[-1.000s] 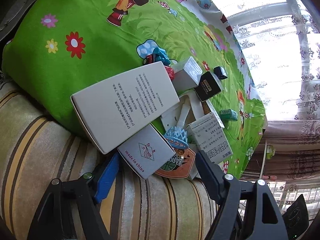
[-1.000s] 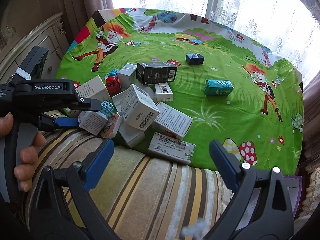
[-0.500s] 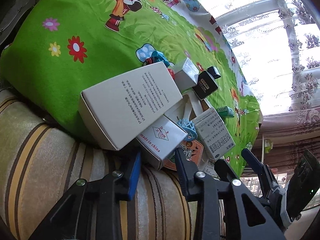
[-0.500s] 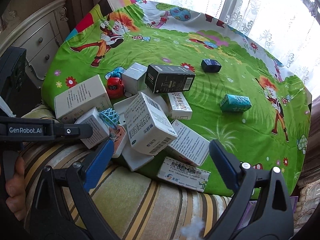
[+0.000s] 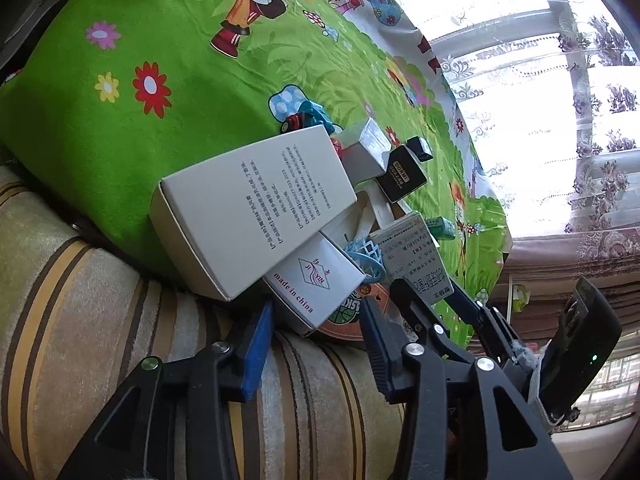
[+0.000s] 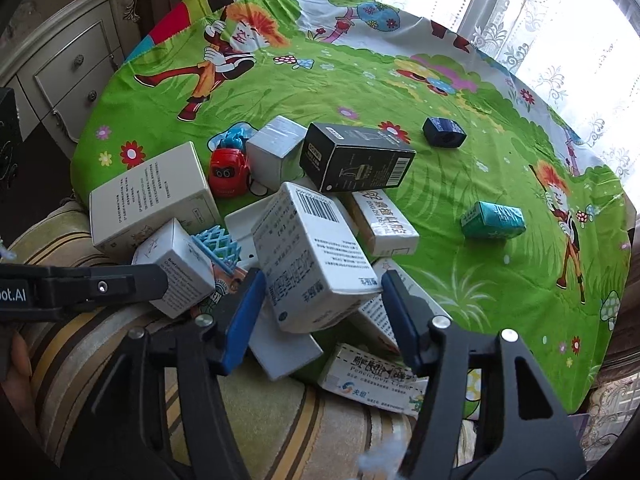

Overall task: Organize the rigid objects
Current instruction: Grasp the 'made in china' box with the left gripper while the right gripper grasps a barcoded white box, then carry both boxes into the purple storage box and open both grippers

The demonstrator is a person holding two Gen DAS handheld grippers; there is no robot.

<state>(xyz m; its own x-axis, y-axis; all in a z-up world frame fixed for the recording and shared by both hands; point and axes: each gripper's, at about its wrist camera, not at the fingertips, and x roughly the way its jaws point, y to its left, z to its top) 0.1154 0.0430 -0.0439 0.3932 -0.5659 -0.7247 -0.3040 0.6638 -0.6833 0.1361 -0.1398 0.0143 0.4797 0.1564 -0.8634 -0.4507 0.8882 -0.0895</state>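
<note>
Here, left claw (image 5: 316,332) straddling small white box (image 5: 316,286); right claw (image 6: 322,308) flanking barcoded box (image 6: 312,256)

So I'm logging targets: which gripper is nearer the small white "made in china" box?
Left. The left gripper brackets the small white "made in china" box, fingers flanking it. The right gripper sits beside it, around the barcoded box.
</note>
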